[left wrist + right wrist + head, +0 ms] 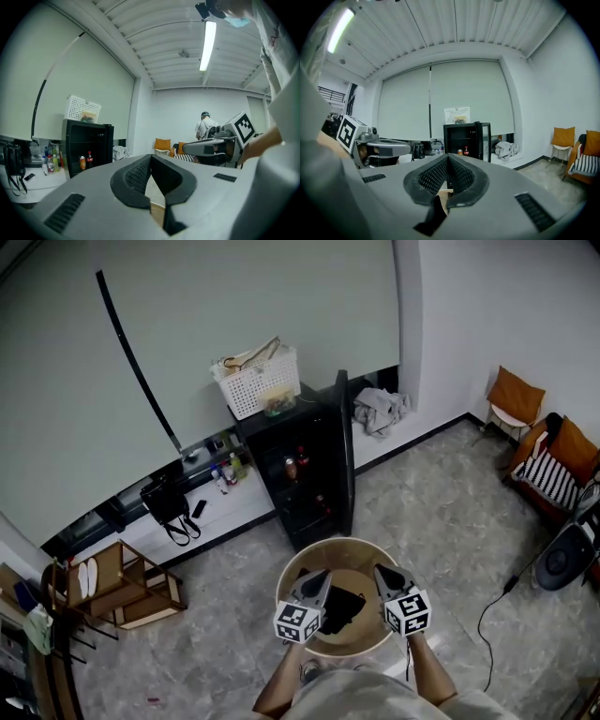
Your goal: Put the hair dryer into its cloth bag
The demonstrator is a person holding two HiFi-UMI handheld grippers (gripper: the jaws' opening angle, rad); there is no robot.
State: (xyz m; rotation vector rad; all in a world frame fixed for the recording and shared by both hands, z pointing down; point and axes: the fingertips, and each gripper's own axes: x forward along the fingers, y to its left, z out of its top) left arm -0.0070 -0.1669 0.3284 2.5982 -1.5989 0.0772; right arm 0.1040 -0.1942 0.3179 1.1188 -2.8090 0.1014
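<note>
A black, soft-looking thing (343,607), which I cannot tell for the cloth bag or the hair dryer, lies on a round tan table (349,547) just below me. My left gripper (322,576) hangs over its left side and my right gripper (382,572) over its right side. Both point away from me, roughly level. In the left gripper view the pads (140,174) meet with nothing between them. The right gripper's pads (461,177) also meet on nothing. Below each pair, only a sliver of tan table and black shows.
A black mini fridge (300,474) with its door open stands beyond the table, a white basket (256,381) on top. A low white shelf (225,512) and wooden rack (117,582) lie left. Orange chairs (516,399), a dark round appliance (562,563) and its floor cable (492,615) lie right.
</note>
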